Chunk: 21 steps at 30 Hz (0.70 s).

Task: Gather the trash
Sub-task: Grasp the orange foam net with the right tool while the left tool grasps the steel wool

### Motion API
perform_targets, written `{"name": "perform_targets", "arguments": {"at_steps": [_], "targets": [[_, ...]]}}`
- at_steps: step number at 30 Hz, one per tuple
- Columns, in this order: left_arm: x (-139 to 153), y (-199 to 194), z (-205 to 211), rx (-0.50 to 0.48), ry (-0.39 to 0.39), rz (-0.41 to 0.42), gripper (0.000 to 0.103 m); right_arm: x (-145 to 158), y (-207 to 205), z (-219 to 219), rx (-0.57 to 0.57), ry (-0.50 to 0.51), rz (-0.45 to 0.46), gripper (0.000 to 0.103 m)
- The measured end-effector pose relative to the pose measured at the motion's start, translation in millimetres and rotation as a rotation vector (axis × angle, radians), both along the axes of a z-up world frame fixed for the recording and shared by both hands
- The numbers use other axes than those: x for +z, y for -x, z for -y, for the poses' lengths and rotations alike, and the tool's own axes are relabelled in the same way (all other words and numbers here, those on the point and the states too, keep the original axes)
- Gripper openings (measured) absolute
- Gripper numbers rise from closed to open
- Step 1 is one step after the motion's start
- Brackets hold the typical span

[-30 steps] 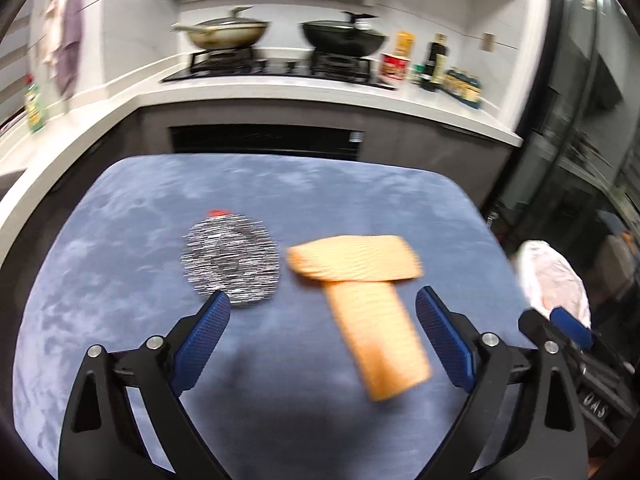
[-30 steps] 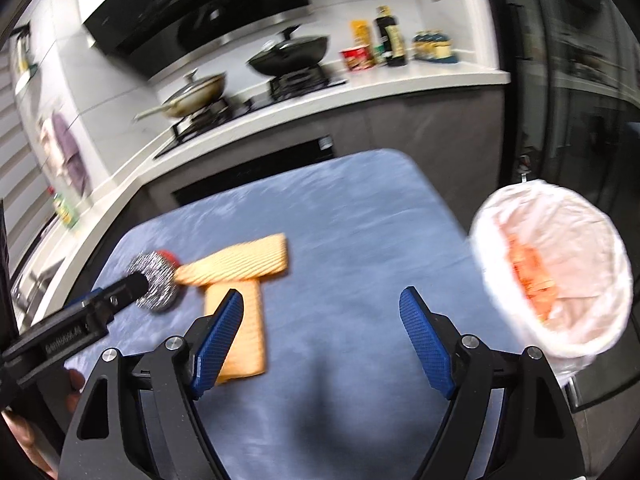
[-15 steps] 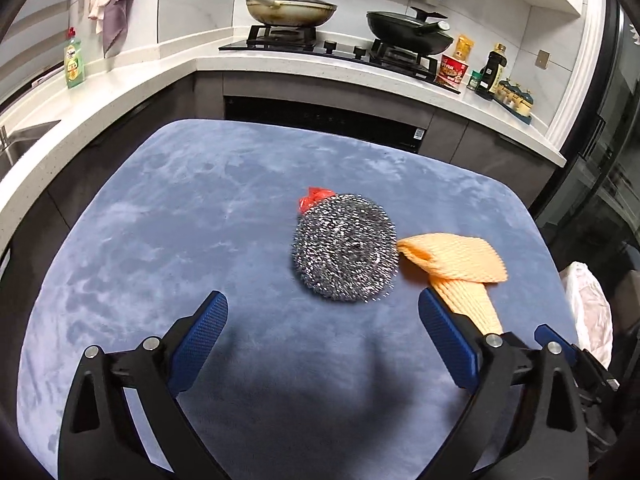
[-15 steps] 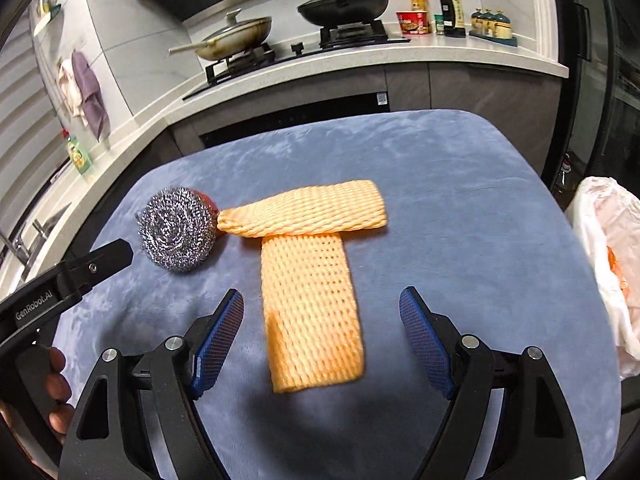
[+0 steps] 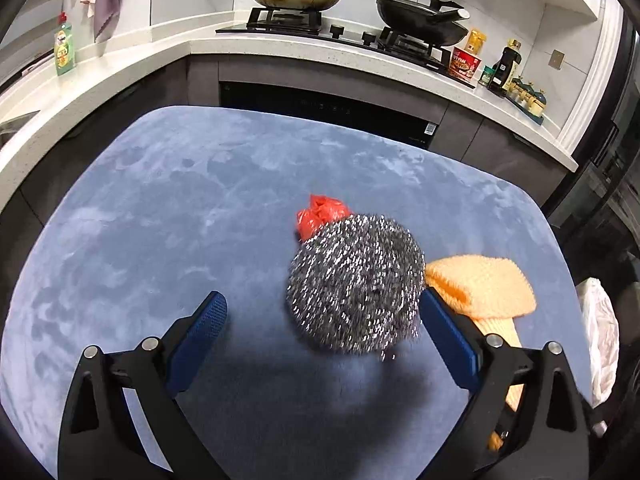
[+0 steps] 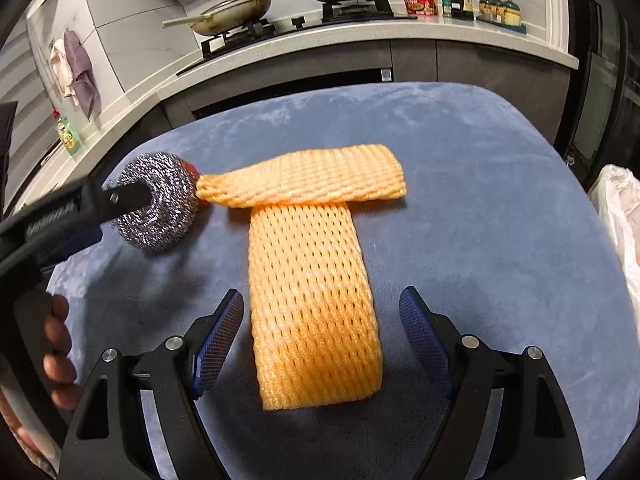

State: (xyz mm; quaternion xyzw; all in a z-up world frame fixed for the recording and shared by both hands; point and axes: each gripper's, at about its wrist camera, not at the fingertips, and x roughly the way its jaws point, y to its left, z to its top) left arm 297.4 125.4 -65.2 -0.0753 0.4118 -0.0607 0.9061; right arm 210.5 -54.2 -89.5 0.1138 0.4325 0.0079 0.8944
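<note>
Hovering my left tongs (image 5: 320, 318) released over blue counter (image 5: 160, 220), steel scrubber (image 5: 356, 284) lying between pads, nearer right-hand one, not gripped. Red scrap (image 5: 320, 214) tucked just behind scrubber. My right tongs (image 6: 320, 320) released too, straddling near end of orange foam net (image 6: 312, 300); second net (image 6: 308, 180) lies across its far end, touching scrubber. White bag (image 6: 620, 216) beside counter's right edge.
</note>
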Motion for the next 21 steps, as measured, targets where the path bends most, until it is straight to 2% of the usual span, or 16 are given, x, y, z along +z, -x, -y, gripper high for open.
{"name": "perform_targets", "arguments": {"at_steps": [3, 5, 7, 11, 13, 15, 16, 21], "targets": [[-2.2, -5.7, 2.8, -0.01, 0.0, -0.008, 0.077, 0.3, 0.3, 0.3, -0.003, 0.0, 0.005, 0.071], [-2.4, -5.9, 5.5, -0.025, 0.006, -0.012, 0.067, 0.6, 0.8, 0.1, -0.002, 0.002, 0.006, 0.063], [-0.9, -3.4, 8.2, -0.035, 0.009, -0.011, 0.057, 1.0, 1.8, -0.6, 0.011, -0.007, 0.008, 0.051], [4.3, 3.1, 13.5, -0.04, -0.02, 0.009, 0.051, 1.8, 4.3, -4.4, 0.042, -0.026, 0.004, 0.037], [5.7, 7.8, 12.1, -0.037, -0.009, 0.006, 0.045, 2.8, 6.7, -6.1, 0.058, -0.033, 0.0, 0.026], [8.4, 13.6, 8.0, -0.027, 0.015, 0.005, 0.042, 4.7, 11.6, -7.0, 0.07, -0.044, -0.001, 0.025], [9.6, 17.3, 5.6, -0.023, 0.028, 0.003, 0.036, 6.8, 15.7, -6.7, 0.071, -0.048, 0.005, 0.025], [13.5, 41.5, -0.6, -0.028, 0.063, -0.001, 0.028, 19.7, 34.3, 2.6, 0.057, -0.078, 0.032, 0.025]]}}
